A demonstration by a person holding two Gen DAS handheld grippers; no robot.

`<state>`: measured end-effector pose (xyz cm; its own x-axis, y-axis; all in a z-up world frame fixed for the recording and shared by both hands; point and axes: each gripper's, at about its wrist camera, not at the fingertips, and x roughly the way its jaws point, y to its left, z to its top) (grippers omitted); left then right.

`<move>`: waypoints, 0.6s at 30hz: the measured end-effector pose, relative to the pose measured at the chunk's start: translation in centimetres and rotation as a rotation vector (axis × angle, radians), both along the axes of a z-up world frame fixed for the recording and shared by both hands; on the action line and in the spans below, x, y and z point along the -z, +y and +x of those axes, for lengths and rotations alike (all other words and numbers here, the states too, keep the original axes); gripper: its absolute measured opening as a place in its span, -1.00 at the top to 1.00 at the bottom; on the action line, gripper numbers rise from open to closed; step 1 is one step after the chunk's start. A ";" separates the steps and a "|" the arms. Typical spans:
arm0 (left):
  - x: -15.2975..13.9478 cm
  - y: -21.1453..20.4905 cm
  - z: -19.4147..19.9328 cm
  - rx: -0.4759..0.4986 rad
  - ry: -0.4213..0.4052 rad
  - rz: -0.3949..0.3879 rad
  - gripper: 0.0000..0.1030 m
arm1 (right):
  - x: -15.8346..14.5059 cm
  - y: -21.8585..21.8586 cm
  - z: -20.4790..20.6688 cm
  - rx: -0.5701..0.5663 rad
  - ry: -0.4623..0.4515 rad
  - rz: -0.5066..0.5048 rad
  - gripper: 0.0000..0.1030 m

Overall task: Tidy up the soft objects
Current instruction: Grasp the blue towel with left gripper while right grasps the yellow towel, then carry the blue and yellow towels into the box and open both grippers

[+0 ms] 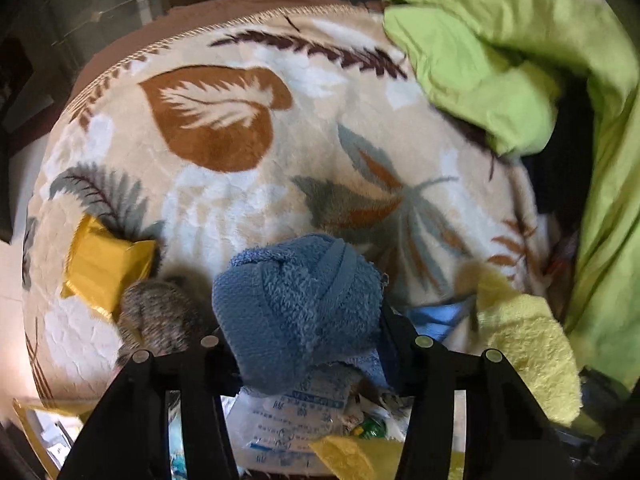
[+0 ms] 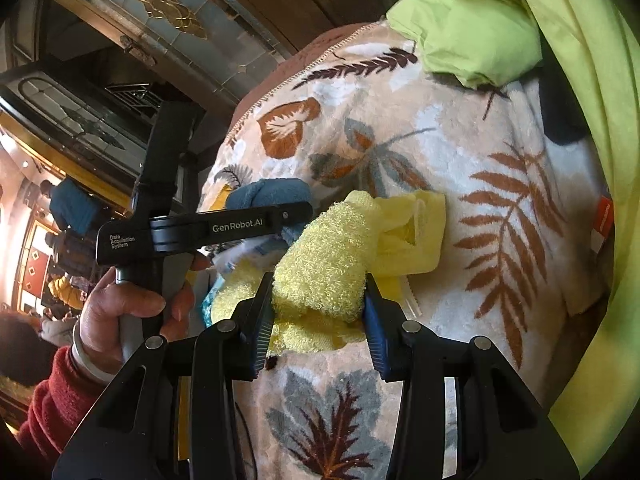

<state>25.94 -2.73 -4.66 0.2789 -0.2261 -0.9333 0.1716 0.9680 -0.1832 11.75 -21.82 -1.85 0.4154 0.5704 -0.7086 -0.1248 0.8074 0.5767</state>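
My left gripper (image 1: 304, 332) is shut on a bunched blue towel (image 1: 296, 296) and holds it over the leaf-patterned blanket (image 1: 248, 160). It also shows in the right wrist view (image 2: 264, 194), above the black arm of the left gripper (image 2: 224, 228). My right gripper (image 2: 318, 300) is shut on a fluffy yellow towel (image 2: 328, 256), whose thinner end lies on the blanket (image 2: 480, 148). The yellow towel shows at the lower right of the left wrist view (image 1: 528, 352).
A lime green quilt (image 1: 520, 64) is heaped at the right, also in the right wrist view (image 2: 472, 28). A gold packet (image 1: 104, 264) and a speckled grey-brown soft item (image 1: 160, 316) lie at the left. Printed plastic packaging (image 1: 292, 424) lies below the blue towel.
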 end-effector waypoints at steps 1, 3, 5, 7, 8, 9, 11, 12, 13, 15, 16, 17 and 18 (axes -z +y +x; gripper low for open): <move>-0.5 0.5 -0.3 -0.009 -0.003 -0.018 0.00 | -0.4 0.1 -0.1 -0.005 -0.008 0.002 0.22; -2.3 1.6 -1.5 -0.023 -0.027 -0.059 0.00 | -1.4 0.4 -0.2 -0.013 -0.030 0.011 0.22; -4.6 3.4 -3.1 -0.040 -0.055 -0.094 0.00 | -2.8 1.1 -0.5 -0.034 -0.059 0.021 0.22; -6.7 5.6 -4.9 -0.050 -0.078 -0.118 0.00 | -4.3 1.9 -1.0 -0.058 -0.091 0.025 0.22; -7.9 7.0 -6.0 -0.062 -0.094 -0.126 0.00 | -5.2 2.4 -1.4 -0.075 -0.115 0.028 0.22; -8.7 7.8 -6.5 -0.071 -0.101 -0.135 0.00 | -6.1 3.0 -1.8 -0.093 -0.135 0.031 0.22; -10.4 10.0 -7.9 -0.100 -0.113 -0.167 0.00 | -7.6 4.0 -2.6 -0.120 -0.168 0.041 0.22; -11.2 11.0 -8.9 -0.110 -0.120 -0.173 0.00 | -8.2 4.4 -2.9 -0.130 -0.180 0.045 0.22; -11.6 11.2 -9.4 -0.116 -0.128 -0.170 0.00 | -8.7 5.0 -3.2 -0.142 -0.191 0.050 0.22; -12.6 13.2 -11.6 -0.138 -0.144 -0.165 -0.01 | -9.6 6.3 -3.7 -0.176 -0.206 0.060 0.22; -13.1 14.3 -13.0 -0.160 -0.152 -0.160 -0.01 | -10.0 7.0 -4.1 -0.197 -0.213 0.061 0.22; -13.4 15.3 -14.2 -0.187 -0.166 -0.152 -0.01 | -10.4 8.0 -4.4 -0.225 -0.221 0.059 0.22; -13.6 16.2 -15.0 -0.213 -0.179 -0.149 -0.02 | -10.7 8.8 -4.7 -0.252 -0.227 0.058 0.22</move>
